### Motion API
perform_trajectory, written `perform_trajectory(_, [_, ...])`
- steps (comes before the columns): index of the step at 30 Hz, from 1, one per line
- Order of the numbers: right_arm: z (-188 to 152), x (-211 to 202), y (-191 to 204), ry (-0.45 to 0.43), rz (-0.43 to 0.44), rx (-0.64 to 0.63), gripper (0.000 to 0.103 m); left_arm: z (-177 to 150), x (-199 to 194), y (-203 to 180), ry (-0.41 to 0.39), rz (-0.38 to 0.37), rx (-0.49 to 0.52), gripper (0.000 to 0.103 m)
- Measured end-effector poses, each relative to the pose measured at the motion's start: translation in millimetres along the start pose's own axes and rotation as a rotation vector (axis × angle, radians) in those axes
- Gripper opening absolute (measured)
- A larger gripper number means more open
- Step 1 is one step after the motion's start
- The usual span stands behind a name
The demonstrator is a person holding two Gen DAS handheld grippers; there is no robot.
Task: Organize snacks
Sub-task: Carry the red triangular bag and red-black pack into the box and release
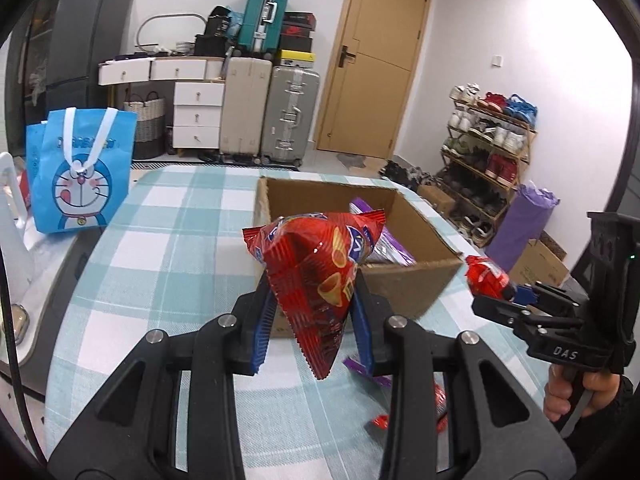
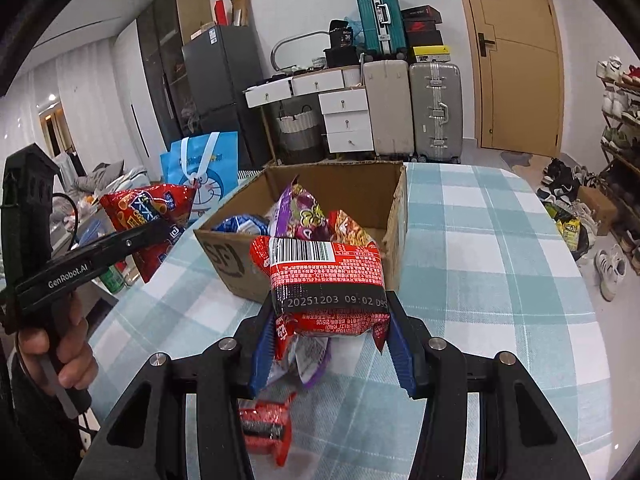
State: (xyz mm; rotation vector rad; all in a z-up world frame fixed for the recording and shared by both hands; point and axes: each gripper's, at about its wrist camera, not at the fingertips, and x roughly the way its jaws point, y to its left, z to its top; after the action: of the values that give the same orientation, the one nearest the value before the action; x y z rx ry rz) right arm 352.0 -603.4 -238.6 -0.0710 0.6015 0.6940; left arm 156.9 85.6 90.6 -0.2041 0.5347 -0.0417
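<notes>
Left wrist view: your left hand-held gripper [image 1: 316, 312] pinches the crinkly red chip bag [image 1: 320, 276], brown cardboard box [image 1: 404, 288] dead ahead at frame centre. Your right hand-held gripper [image 2: 328, 340] clamps the red barcoded snack pack [image 2: 326, 280], box just beyond, equally near.

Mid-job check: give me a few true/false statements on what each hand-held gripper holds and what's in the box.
1. The left hand-held gripper grips a red triangular chip bag. True.
2. The right hand-held gripper is empty. False: it grips a red barcoded snack packet.
3. The brown cardboard box is empty. False: a purple snack bag and others lie inside.
4. A small red packet lies on the checked tablecloth. True.
</notes>
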Motion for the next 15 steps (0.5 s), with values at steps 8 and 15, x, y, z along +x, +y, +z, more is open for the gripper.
perform_trajectory(8, [18.5,4.3,-1.4,-0.035,0.007,0.035,0.050,18.6,21.5,-0.9,0.008,0.027,-0.020,0.031])
perform_trajectory(15, [32.2,17.8,-5.8,-0.026,0.034,0.087,0.050,30.7,46.1,-11.2,0.019,0.052,-0.008,0.031])
